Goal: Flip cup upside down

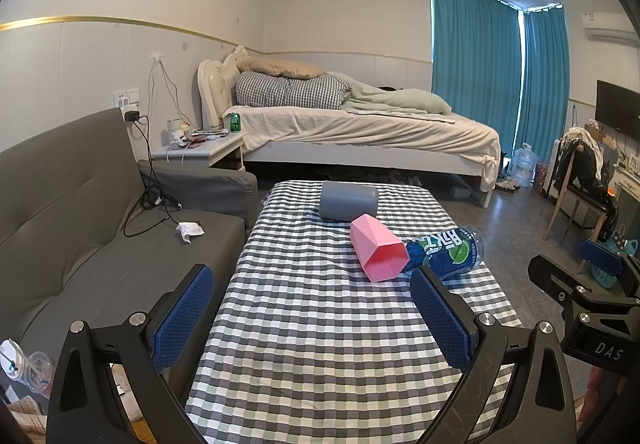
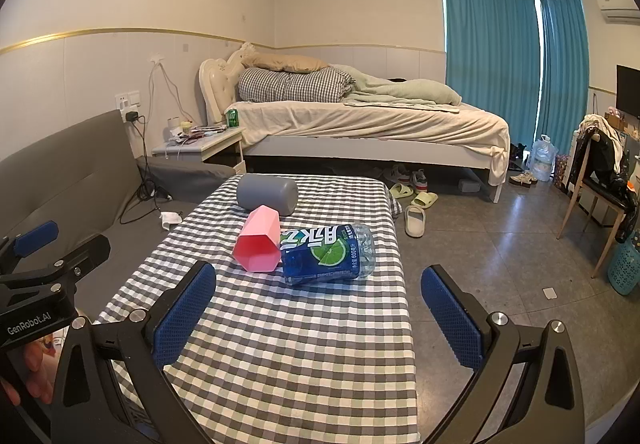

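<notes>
Checked tablecloth: faceted pink plastic cup lies sideways at frame centre, touching the blue bottle. Both grippers spread, empty. I judge it light, rigid; grasp mid-body facets.

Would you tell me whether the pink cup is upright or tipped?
Tipped: the pink cup lies on its side on the checked cloth, open mouth toward the camera.

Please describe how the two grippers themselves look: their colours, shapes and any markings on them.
Both are alike: the left gripper and right gripper have black, angular frames with silver bolts, and jaws faced with blue, grid-textured pads. In the other gripper's camera, white lettering shows on the bodies: "GenRobot.AI" on the left, "DAS" on the right. No cables or sleeves are visible.
</notes>
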Demonstrator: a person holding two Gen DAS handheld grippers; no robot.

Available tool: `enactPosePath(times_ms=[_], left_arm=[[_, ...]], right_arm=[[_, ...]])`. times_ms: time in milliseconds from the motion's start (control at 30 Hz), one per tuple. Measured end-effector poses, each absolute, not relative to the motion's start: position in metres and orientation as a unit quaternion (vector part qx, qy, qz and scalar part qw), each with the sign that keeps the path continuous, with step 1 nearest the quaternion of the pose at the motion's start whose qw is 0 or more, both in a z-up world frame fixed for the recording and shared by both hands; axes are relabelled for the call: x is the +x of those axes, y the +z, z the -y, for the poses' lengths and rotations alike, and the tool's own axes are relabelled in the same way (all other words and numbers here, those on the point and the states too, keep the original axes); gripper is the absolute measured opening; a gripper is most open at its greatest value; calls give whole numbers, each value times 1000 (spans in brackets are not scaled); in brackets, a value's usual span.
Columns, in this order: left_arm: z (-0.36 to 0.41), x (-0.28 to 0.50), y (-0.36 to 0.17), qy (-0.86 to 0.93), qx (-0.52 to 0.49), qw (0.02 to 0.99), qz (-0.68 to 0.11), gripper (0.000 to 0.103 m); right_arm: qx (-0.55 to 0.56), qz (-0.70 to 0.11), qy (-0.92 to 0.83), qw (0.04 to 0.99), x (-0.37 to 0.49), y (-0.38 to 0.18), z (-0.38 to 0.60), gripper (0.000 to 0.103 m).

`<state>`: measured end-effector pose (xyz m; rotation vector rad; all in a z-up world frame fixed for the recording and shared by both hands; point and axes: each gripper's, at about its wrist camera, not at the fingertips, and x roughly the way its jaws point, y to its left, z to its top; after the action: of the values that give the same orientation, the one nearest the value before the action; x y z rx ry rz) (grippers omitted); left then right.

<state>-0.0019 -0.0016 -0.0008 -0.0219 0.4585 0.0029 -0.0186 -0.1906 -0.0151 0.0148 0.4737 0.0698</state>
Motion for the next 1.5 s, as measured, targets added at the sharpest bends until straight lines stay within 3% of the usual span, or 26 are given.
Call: enactPosePath(times_ms=[1233, 1500], left_arm=[[2, -2, -1, 2, -9, 973, -230, 102], [-2, 10, -4, 11, -16, 964, -265, 102]], right_arm=[[6, -240, 40, 970, -15, -24, 190, 103], [2, -253, 60, 966, -11, -19, 186, 103]])
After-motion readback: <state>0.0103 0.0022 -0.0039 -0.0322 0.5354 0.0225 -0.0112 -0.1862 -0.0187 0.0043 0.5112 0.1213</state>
